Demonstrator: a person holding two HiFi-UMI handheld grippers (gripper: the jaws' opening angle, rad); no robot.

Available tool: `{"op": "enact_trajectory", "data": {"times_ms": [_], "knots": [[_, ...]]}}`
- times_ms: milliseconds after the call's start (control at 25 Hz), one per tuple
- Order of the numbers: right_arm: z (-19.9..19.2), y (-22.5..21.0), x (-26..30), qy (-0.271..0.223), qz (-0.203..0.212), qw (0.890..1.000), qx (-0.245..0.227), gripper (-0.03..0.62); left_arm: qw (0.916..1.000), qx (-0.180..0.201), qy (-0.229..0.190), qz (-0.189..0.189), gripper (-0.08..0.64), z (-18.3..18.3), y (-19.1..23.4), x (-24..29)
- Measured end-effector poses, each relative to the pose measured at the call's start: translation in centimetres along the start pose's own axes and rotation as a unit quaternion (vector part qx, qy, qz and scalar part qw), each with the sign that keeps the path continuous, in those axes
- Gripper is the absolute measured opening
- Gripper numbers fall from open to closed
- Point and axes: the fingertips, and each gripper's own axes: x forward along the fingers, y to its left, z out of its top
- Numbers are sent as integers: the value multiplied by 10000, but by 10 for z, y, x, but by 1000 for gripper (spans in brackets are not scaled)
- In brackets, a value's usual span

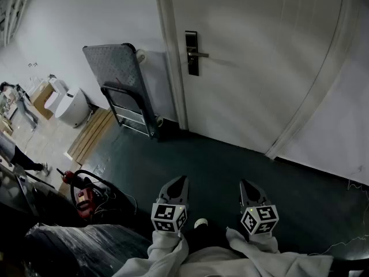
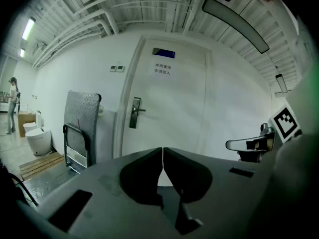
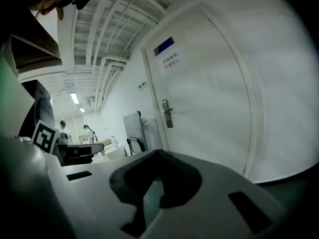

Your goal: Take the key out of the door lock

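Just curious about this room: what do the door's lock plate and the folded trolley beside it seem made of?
The lock plate looks like dark, matt metal; its lever handle is paler and catches light, probably brushed steel. The folded trolley seems metal too: grey textured deck, dark tubular handle.

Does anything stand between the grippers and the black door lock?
Nothing visible does: only bare dark floor lies between the left gripper, the right gripper and the black lock plate. The folded grey trolley leans left of the door, off that path. The key is not discernible.
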Motion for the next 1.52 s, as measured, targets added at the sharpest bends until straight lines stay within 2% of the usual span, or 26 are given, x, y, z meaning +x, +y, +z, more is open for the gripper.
{"op": "enact_trajectory", "data": {"times_ms": [400, 840, 1200, 1520], "knots": [[1, -2, 9, -38, 2, 10000, 83, 51, 10000, -4, -2, 14, 17, 1, 3, 6], [1, -1, 38, 53, -11, 9999, 116, 52, 10000, -29, -12, 28, 17, 2, 24, 20], [1, 23, 65, 126, 191, 9997, 95, 52, 9998, -109, 21, 134, 17, 0, 48, 15], [3, 24, 69, 168, 168, 9997, 107, 51, 9997, -180, 78, 158, 17, -4, 54, 14]]}}
